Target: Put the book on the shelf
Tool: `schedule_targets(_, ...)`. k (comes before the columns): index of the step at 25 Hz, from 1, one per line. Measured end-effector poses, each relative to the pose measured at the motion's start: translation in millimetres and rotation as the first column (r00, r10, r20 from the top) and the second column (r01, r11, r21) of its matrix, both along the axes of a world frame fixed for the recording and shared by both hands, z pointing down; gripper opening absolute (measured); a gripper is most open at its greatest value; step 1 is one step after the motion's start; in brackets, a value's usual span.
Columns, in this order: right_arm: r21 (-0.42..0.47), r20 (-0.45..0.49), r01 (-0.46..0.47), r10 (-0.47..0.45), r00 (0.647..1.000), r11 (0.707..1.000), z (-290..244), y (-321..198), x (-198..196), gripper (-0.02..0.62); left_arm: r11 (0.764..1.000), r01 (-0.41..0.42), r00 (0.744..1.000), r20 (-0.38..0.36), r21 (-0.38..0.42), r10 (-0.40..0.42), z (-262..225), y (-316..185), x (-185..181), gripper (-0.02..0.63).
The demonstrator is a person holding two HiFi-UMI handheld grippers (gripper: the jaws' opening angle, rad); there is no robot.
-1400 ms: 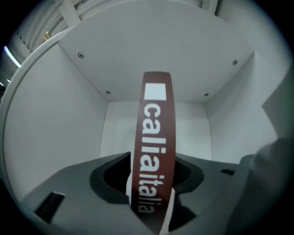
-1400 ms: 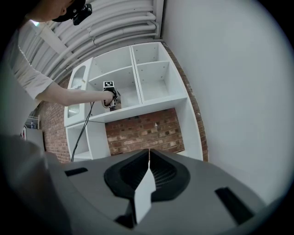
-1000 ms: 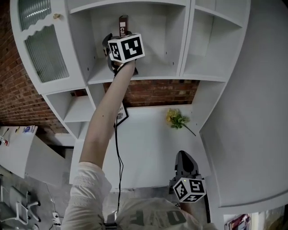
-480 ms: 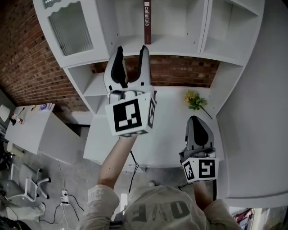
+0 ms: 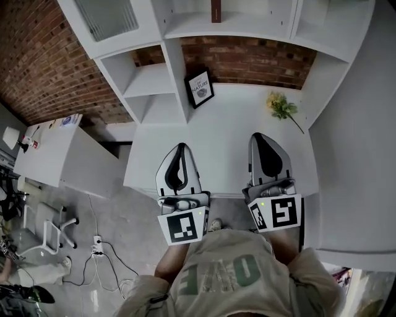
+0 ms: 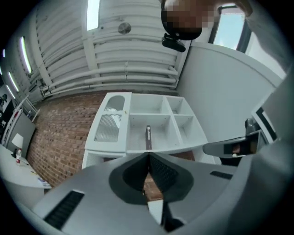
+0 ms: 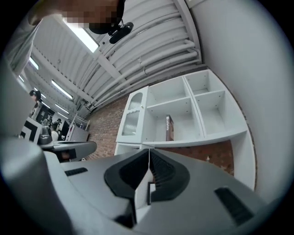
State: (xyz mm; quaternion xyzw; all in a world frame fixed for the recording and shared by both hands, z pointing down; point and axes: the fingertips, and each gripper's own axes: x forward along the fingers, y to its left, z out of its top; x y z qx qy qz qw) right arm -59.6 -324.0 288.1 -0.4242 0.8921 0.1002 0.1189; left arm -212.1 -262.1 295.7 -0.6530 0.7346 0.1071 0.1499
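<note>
1. Book (image 5: 216,10): dark spine, standing upright on the shelf (image 5: 253,23), top middle of the head view. In both gripper views it sits in the middle compartment of the lower row. Nothing of mine touches it, and it is well apart from both pairs of jaws.

2. My left gripper (image 5: 180,148): lower middle of the head view, over the near edge of the white surface (image 5: 229,136). The jaws have just been closing. The left gripper view shows the tips meeting with nothing between them.

3. My right gripper (image 5: 260,137): beside the left one, to its right in the frame, over the same near edge. The jaws are together with the pads against each other, and they hold nothing.

4. Framed picture (image 5: 200,88): at the back of the surface, propped against the shelf's upright panel, upper middle of the head view.

5. Yellow flowers (image 5: 280,106): lying on the surface, upper right, stem pointing toward the right edge.

6. Brick wall (image 5: 43,68): behind the shelf, filling the upper left.

7. Glass door (image 5: 108,15): ribbed pane on the shelf's left compartment, top left.
</note>
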Motion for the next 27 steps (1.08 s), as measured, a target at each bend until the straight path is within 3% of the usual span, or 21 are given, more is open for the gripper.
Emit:
schedule_targets(4, -0.051, -0.077, 0.022, -0.026, 0.997, 0.998, 27, 9, -16, 0.017, 0.998, -0.005, 1.000, 0.009, -0.059, 0.006, 16, -1, 0, 0.014)
schedule_targets(8, -0.054, -0.092, 0.017, -0.022, 0.996, 0.998, 34, 15, -19, 0.017, 0.992, -0.026, 1.000, 0.010, -0.122, 0.027, 27, -9, 0, 0.014)
schedule_targets(20, -0.083, -0.100, -0.063, 0.055, 0.993, 0.994, 41, -3, 0, 0.017, 0.981, -0.109, 0.994, -0.002, -0.157, 0.111, 38, -38, 19, 0.014)
schedule_targets(27, -0.112, -0.124, -0.066, 0.052, 0.991, 0.992, 55, -8, -4, 0.017, 0.982, -0.097, 0.995, -0.023, -0.164, 0.095, 47, -40, 12, 0.014)
